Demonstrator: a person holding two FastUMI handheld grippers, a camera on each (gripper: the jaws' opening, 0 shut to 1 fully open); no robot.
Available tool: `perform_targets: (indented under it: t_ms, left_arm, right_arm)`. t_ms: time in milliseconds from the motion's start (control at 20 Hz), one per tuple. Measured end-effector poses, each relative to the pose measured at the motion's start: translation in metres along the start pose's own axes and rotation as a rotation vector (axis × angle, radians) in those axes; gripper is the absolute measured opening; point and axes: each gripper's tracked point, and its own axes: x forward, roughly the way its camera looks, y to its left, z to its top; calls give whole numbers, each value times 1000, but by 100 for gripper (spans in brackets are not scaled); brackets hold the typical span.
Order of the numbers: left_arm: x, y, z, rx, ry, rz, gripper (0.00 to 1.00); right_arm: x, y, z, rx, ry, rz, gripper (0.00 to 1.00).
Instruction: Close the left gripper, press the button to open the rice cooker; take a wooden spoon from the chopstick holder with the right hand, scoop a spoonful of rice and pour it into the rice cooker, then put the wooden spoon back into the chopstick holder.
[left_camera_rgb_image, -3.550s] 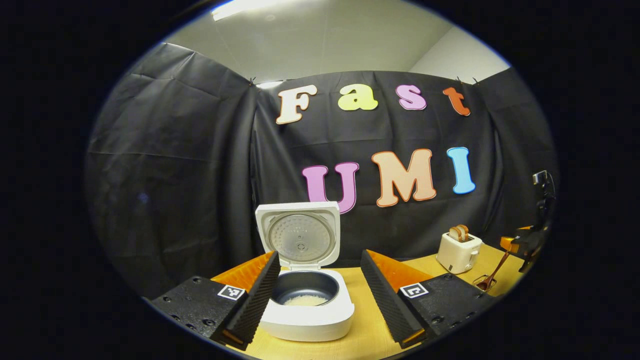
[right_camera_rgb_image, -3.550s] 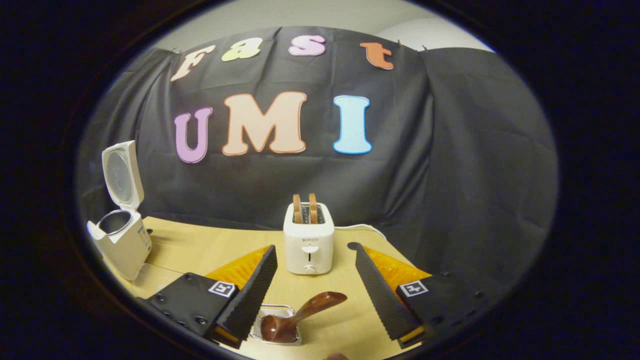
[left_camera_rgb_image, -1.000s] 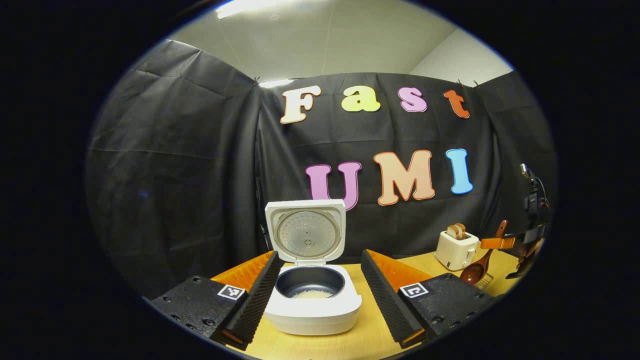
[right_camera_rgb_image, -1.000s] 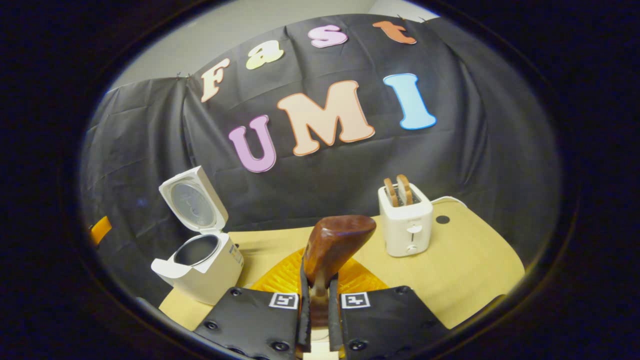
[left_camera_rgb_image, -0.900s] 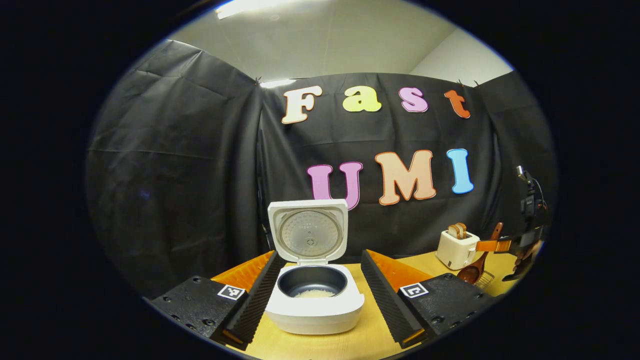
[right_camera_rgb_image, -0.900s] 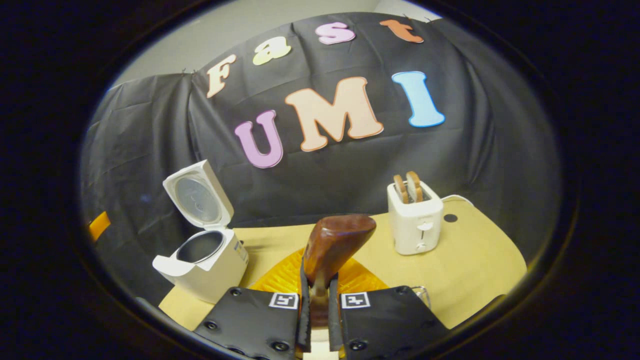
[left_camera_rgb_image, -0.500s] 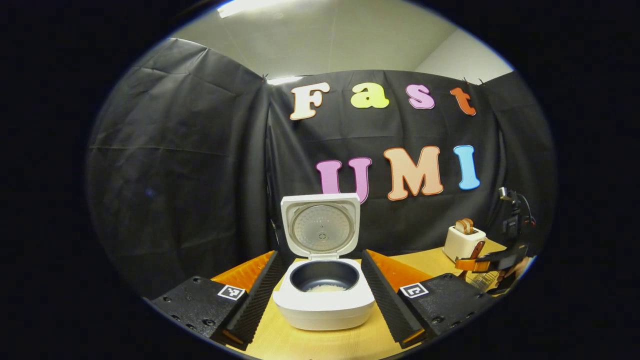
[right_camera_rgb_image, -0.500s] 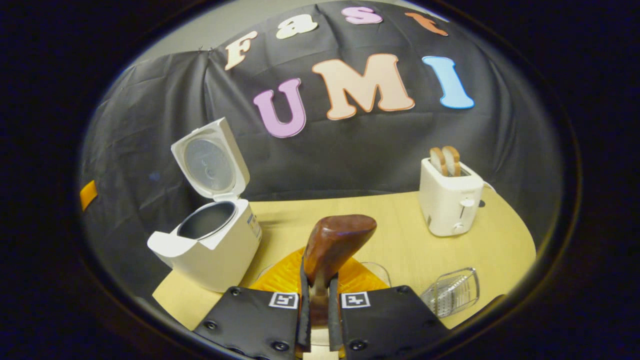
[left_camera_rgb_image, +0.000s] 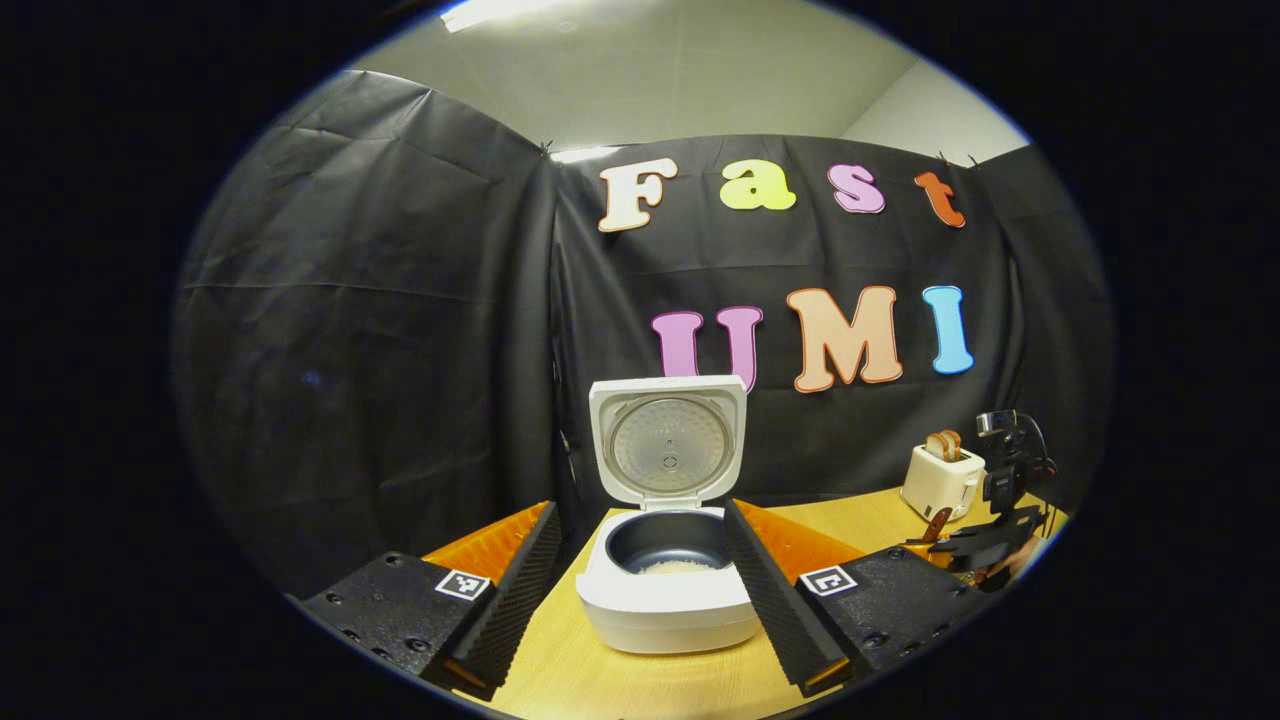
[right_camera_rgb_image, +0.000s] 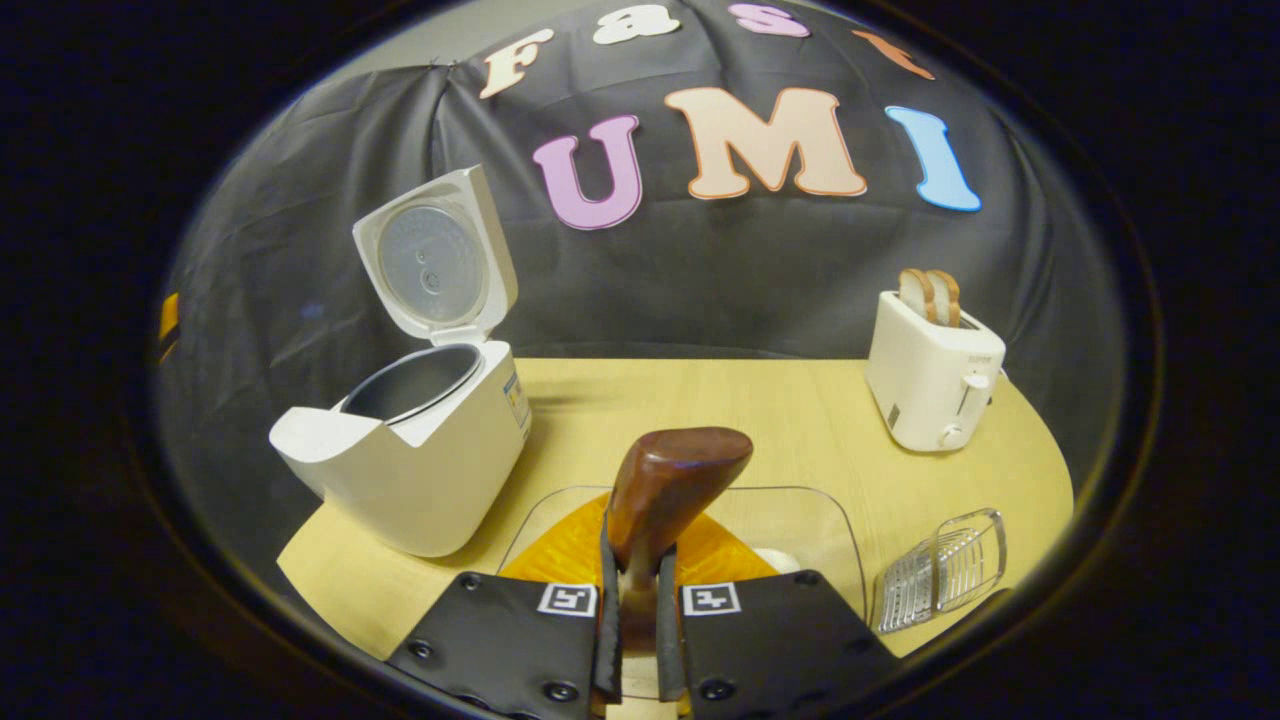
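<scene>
Table (right_camera_rgb_image: 760, 400) of light wood runs under & ahead of both grippers. Rice cooker (left_camera_rgb_image: 668, 590) sits straight ahead of left gripper (left_camera_rgb_image: 640, 590), lid up & standing upright at the back, dark inner pot w/ a little white rice at the bottom; seen btwn the two fingers (left_camera_rgb_image: 510, 590), nearer the right one, not touching as far as can be told. Left gripper spread wide, holding nothing. In right gripper view same cooker (right_camera_rgb_image: 420, 450) is ahead-left of right gripper (right_camera_rgb_image: 636, 620), lid tilted back. White toaster (right_camera_rgb_image: 932, 372) w/ two bread slices in its slots stands ahead-right, well apart. Clear plastic container (right_camera_rgb_image: 800, 520) lies just ahead of & below right gripper; something white inside near the fingers, likely rice, hard to tell. Wire chopstick holder (right_camera_rgb_image: 945, 565) to the right of right gripper, near table edge. Right gripper pressed together on the wooden spoon (right_camera_rgb_image: 668, 490), both fingers on the handle, handle end sticking up & forward above the container; bowl end hidden below. In left gripper view right gripper (left_camera_rgb_image: 975, 540) shows far off to the right by the toaster (left_camera_rgb_image: 940, 478)
</scene>
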Motion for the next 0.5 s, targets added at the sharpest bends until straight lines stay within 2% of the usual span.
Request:
perform_targets:
  t_ms: [150, 200, 250, 350, 400, 500]
  left_arm:
    - [1, 3, -2, -7, 1, -3, 96]
    - [1, 3, -2, -10, 2, -5, 100]
    - [1, 3, -3, -13, 0, -8, 96]
    - [4, 0, -3, -17, 0, -16, 96]
    - [4, 0, -3, -19, -1, -19, 100]
    - [6, -1, -3, -25, -5, -25, 96]
  right_arm:
    - [-3, 14, -5, -18, 6, 19, 17]
    - [-4, 19, -7, -20, 11, 30, 17]
    - [-6, 25, -8, -26, 9, 36, 17]
    - [-9, 35, -12, -26, 20, 58, 17]
    - [-10, 39, -13, -15, 29, 68, 17]
    - [-12, 45, -16, 36, 51, 86, 17]
